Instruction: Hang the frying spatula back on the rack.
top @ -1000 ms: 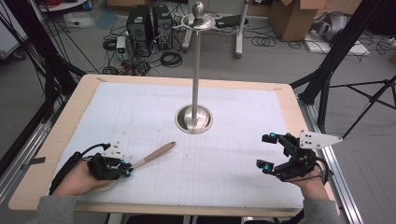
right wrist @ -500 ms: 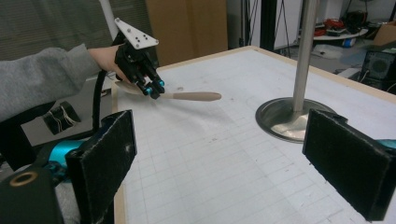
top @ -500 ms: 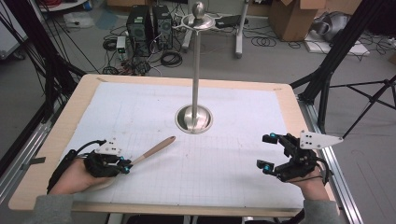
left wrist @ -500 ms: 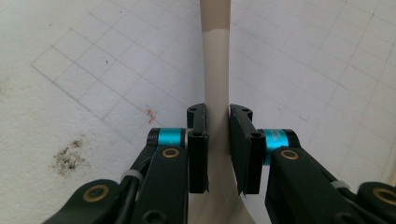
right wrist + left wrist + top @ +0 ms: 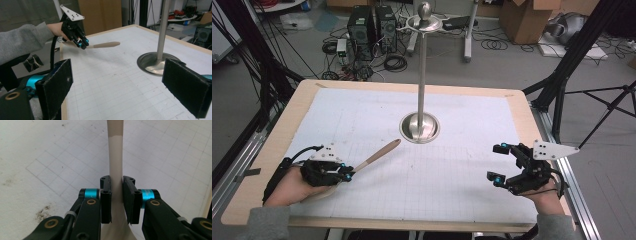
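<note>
While the left gripper [image 5: 346, 172] clamps the wooden spoon [image 5: 377, 156] near one end, its long free end could swing or slip. Right gripper [image 5: 504, 164] hovers wide, empty.

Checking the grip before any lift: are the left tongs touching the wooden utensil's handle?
Touching. In the left gripper view, both pads of the left tongs press against the wooden utensil, with no gap.
</note>
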The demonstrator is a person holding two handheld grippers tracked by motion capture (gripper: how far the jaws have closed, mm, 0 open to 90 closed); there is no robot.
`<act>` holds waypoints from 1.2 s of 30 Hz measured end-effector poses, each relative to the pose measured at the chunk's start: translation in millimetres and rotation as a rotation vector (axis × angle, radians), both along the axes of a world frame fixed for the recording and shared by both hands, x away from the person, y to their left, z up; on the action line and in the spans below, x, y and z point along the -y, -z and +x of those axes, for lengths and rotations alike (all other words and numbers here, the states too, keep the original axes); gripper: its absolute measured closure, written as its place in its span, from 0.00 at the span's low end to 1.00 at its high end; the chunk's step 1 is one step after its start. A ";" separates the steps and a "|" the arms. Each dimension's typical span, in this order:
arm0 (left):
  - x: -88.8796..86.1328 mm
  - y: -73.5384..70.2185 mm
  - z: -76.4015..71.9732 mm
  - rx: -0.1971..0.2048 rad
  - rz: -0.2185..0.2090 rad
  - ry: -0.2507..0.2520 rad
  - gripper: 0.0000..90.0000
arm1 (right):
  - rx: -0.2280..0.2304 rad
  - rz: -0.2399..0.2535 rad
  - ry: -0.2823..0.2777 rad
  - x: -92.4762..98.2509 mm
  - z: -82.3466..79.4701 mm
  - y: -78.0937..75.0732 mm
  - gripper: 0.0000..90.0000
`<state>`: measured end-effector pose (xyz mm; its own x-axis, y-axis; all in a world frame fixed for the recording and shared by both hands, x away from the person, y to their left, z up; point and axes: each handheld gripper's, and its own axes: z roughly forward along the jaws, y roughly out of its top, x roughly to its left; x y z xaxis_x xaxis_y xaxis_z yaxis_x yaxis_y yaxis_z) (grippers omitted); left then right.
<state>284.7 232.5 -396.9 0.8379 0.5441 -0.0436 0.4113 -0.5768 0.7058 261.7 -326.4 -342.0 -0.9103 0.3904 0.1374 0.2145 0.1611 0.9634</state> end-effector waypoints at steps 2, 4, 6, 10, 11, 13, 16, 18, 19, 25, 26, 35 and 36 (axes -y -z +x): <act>-0.2 -1.1 2.1 -0.018 -0.013 -0.018 0.86 | -0.001 0.006 -0.001 0.3 -0.4 -0.3 0.10; 0.5 -2.3 3.7 -0.019 -0.017 -0.024 0.86 | 0.005 0.004 -0.001 1.0 0.0 -0.4 0.10; 1.9 -4.8 5.0 -0.009 -0.020 -0.015 0.86 | 0.006 0.005 0.002 1.3 0.2 -0.3 0.10; 3.8 -14.3 8.4 0.006 -0.042 -0.016 0.86 | -0.001 0.008 0.001 1.7 -0.2 -0.4 0.10; 3.7 -18.2 9.8 0.010 -0.048 -0.014 0.86 | -0.002 0.009 0.002 1.8 -0.2 -0.3 0.10; 3.3 -24.7 12.1 0.019 -0.054 -0.013 0.86 | 0.003 0.005 0.000 2.0 0.5 0.3 0.10; 1.1 -33.1 15.6 0.030 -0.070 -0.017 0.86 | 0.001 0.006 0.000 1.4 1.2 0.6 0.10; -0.6 -37.8 17.5 0.040 -0.072 -0.023 0.86 | -0.003 0.006 -0.003 1.0 1.2 0.6 0.10; -1.8 -40.0 18.5 0.042 -0.072 -0.022 0.86 | -0.002 0.005 -0.004 0.9 1.5 0.6 0.10; -5.3 -52.3 21.0 0.068 -0.080 -0.013 0.86 | -0.007 0.006 -0.005 0.0 3.0 1.1 0.10; -5.9 -54.4 21.3 0.084 -0.084 -0.011 0.86 | -0.003 0.007 -0.007 -0.3 3.5 1.1 0.10; -11.4 -72.1 29.3 0.114 -0.121 -0.020 0.86 | -0.007 0.007 -0.011 -1.4 5.0 1.4 0.10; -12.0 -73.9 30.0 0.119 -0.124 -0.026 0.86 | -0.006 0.006 -0.010 -1.2 5.0 1.5 0.10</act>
